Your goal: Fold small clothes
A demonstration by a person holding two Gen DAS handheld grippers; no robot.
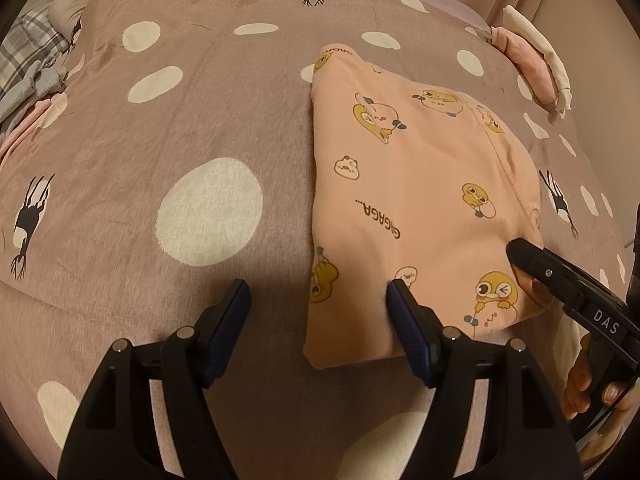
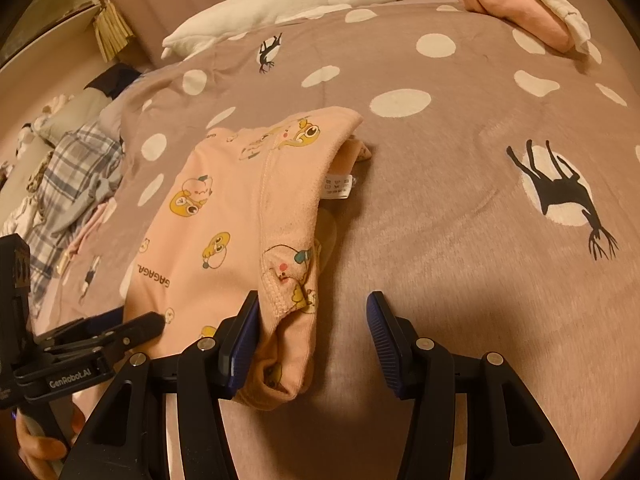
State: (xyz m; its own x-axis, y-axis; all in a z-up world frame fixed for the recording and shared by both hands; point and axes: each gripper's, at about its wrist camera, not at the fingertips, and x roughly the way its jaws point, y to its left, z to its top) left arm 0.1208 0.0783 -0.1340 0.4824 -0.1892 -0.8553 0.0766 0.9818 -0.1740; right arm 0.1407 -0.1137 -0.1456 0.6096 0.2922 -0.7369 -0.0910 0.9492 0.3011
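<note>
A small peach garment [image 1: 416,200] printed with cartoon ducks lies folded on the bed; it also shows in the right wrist view [image 2: 240,220], with its white label out on the right side. My left gripper [image 1: 318,292] is open over the garment's near left edge, with the right finger on the cloth. My right gripper [image 2: 314,304] is open at the garment's near right corner, and the cloth lies between its fingers. The right gripper also shows in the left wrist view [image 1: 520,254], resting on the garment's right edge.
The bed has a mauve cover with white dots [image 1: 208,216]. A folded pink and white pile [image 2: 524,12] lies at the far right. A white goose plush [image 2: 288,4] lies at the far edge. Loose plaid and grey clothes [image 2: 76,168] are heaped at the left.
</note>
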